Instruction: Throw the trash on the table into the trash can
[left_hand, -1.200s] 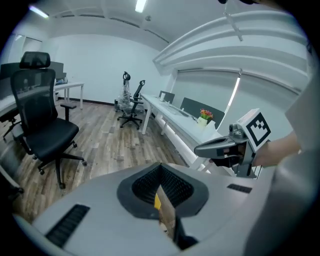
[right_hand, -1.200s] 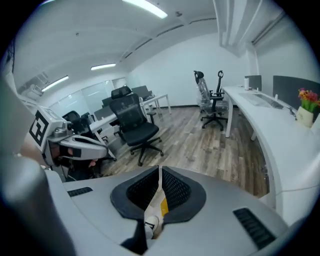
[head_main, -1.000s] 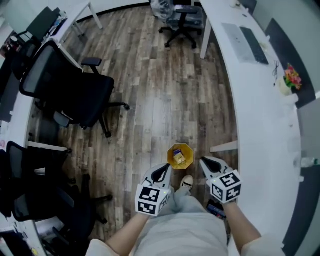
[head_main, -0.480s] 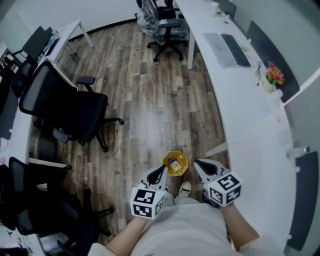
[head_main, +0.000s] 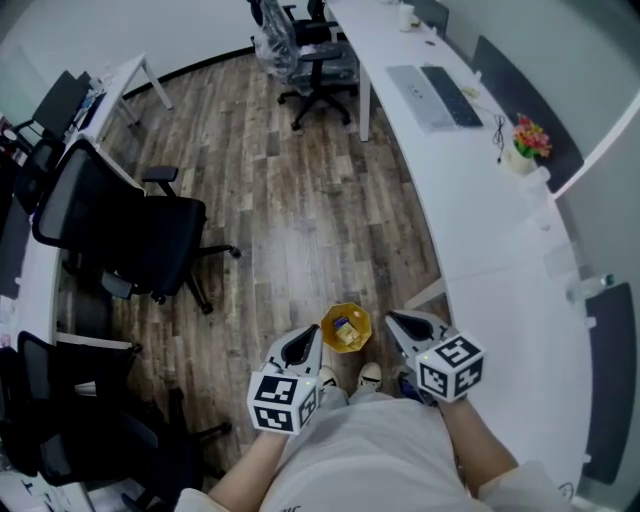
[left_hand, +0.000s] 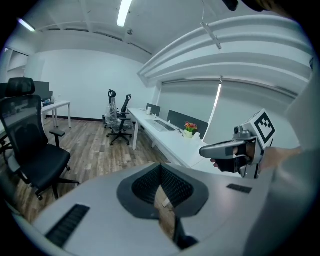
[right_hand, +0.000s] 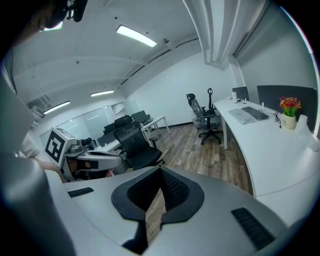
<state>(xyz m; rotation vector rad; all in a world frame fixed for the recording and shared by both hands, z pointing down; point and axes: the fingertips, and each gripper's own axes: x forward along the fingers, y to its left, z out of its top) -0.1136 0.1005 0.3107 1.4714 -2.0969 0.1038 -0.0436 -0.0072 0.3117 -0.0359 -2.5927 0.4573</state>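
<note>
A yellow trash can (head_main: 346, 328) stands on the wood floor just ahead of the person's feet, with a few bits of trash inside. My left gripper (head_main: 308, 339) hovers at its left side and my right gripper (head_main: 396, 321) at its right, both held above the floor. In the left gripper view my left gripper (left_hand: 161, 172) is shut with nothing between the pads, and the right gripper (left_hand: 235, 150) shows beyond it. My right gripper (right_hand: 160, 174) is likewise shut and empty in its own view. The long white table (head_main: 500, 240) curves along the right.
A keyboard (head_main: 445, 95) and a small flower pot (head_main: 528, 135) lie on the table's far part. Black office chairs (head_main: 110, 230) stand at the left, and another chair (head_main: 315, 60) at the far end. A table leg (head_main: 425, 295) stands right of the can.
The head view has swung, so more of the far table shows and the can sits slightly lower and further left in frame. Both grippers stay beside the can, shut and empty.
</note>
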